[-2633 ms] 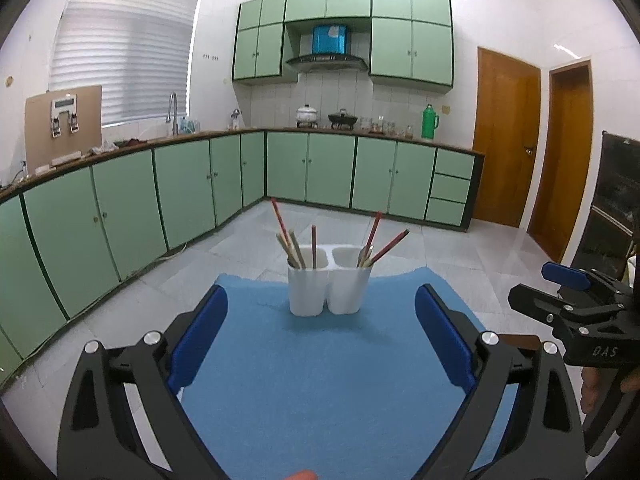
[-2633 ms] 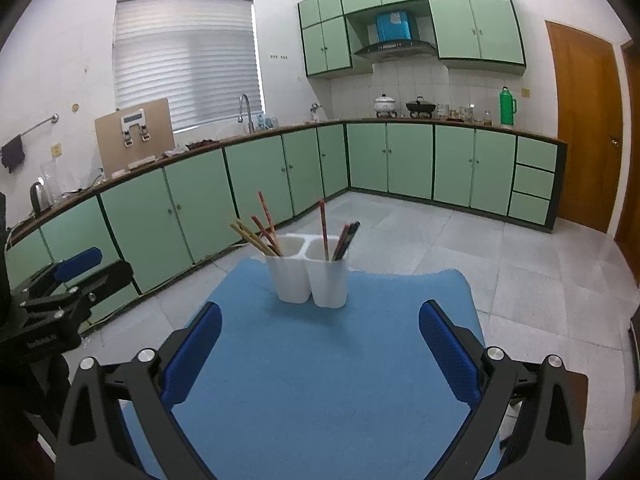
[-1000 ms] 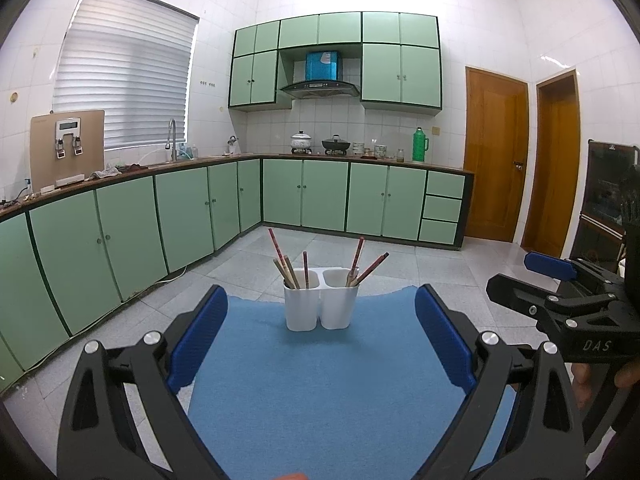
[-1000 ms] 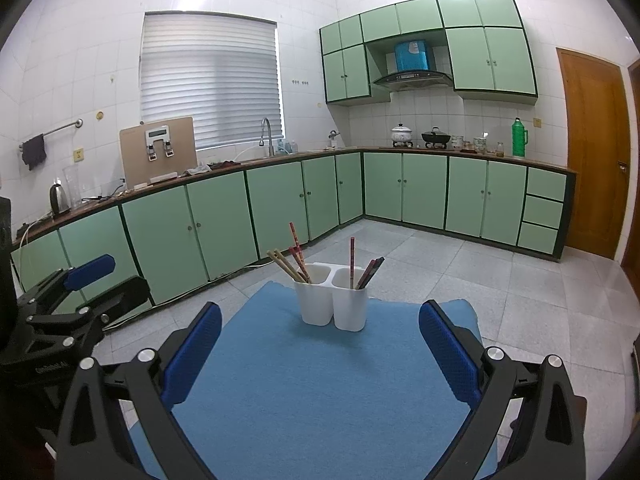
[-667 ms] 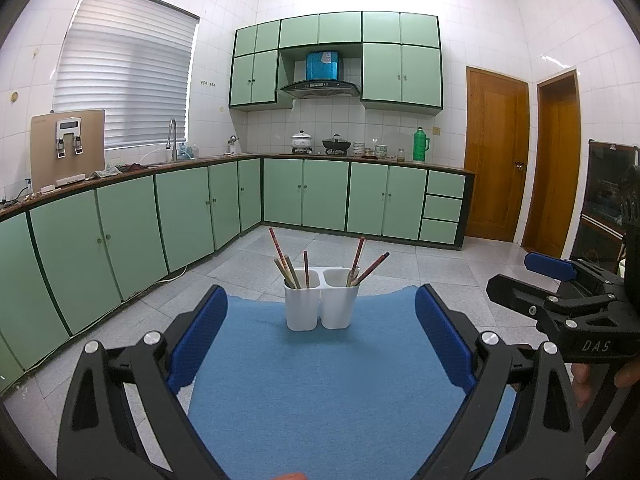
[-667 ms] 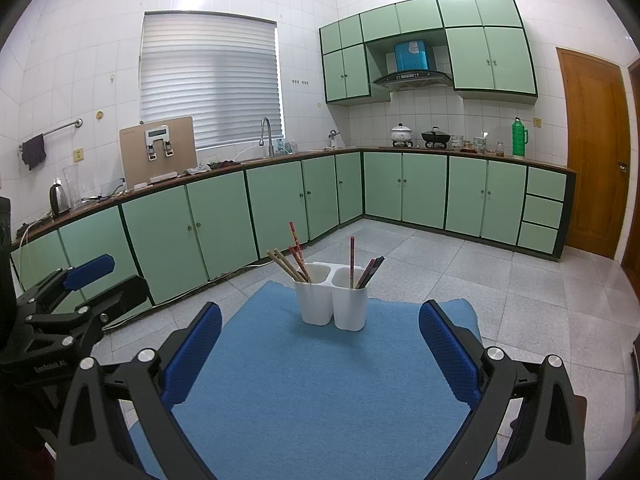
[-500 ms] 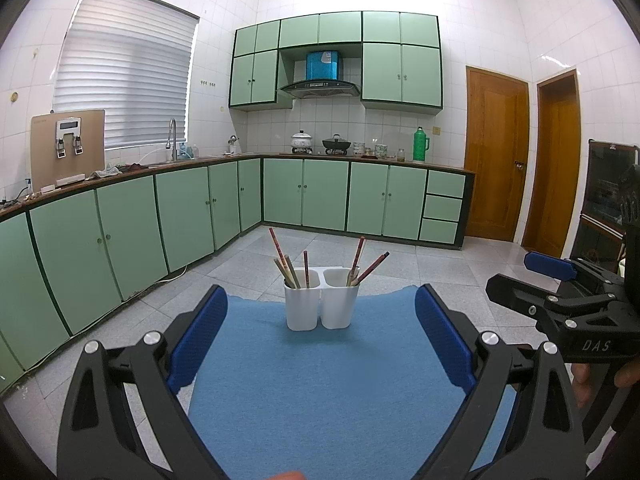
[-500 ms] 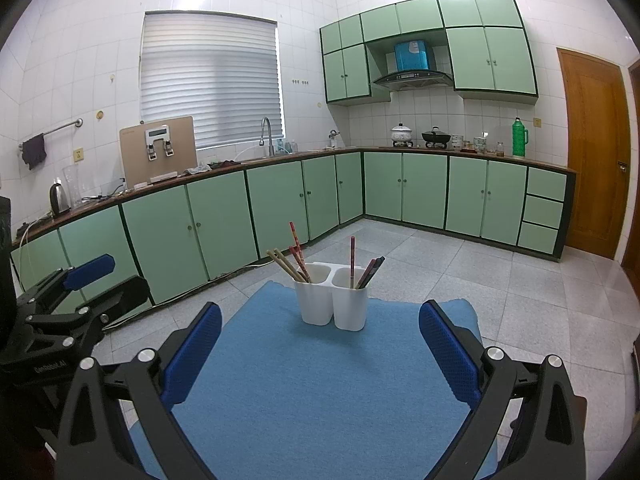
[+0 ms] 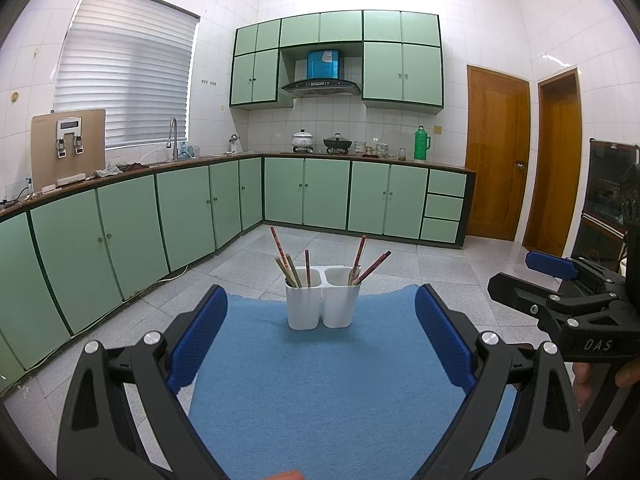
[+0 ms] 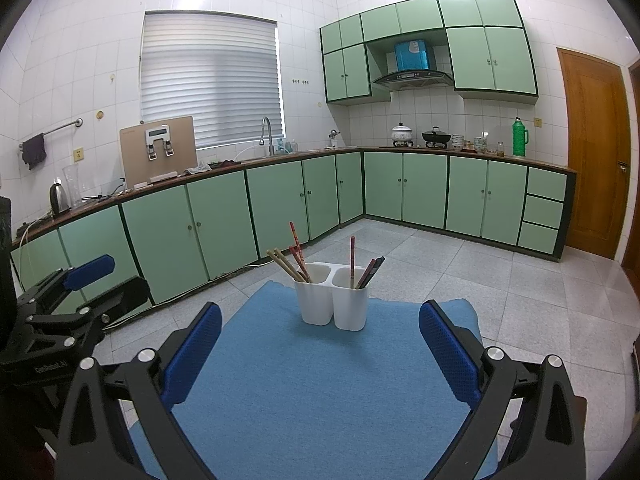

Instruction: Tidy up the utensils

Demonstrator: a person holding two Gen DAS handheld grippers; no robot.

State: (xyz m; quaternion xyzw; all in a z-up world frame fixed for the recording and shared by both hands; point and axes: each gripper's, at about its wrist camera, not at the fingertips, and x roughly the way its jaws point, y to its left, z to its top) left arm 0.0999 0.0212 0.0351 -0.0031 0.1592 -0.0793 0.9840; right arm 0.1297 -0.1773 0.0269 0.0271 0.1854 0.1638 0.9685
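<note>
A white two-compartment holder [image 9: 322, 303] stands at the far edge of a blue mat [image 9: 328, 392]; it also shows in the right wrist view [image 10: 332, 300]. Several chopsticks [image 9: 294, 266] stand in its left compartment, tan and red, and several reddish ones [image 9: 366, 266] in its right. My left gripper [image 9: 320, 320] is open and empty, a short way in front of the holder. My right gripper [image 10: 318, 328] is open and empty, likewise in front of it. Each gripper shows at the edge of the other's view.
The mat [image 10: 316, 384] covers a small table over a grey tiled floor. Green cabinets [image 9: 192, 216] run along the left and far walls. Wooden doors [image 9: 498, 152] stand at the right. A dark cabinet [image 9: 608, 200] is at the far right.
Both grippers have drawn back and tilted up since 2.6 s ago, so the holder looks smaller and lower. In the last second nothing has visibly moved.
</note>
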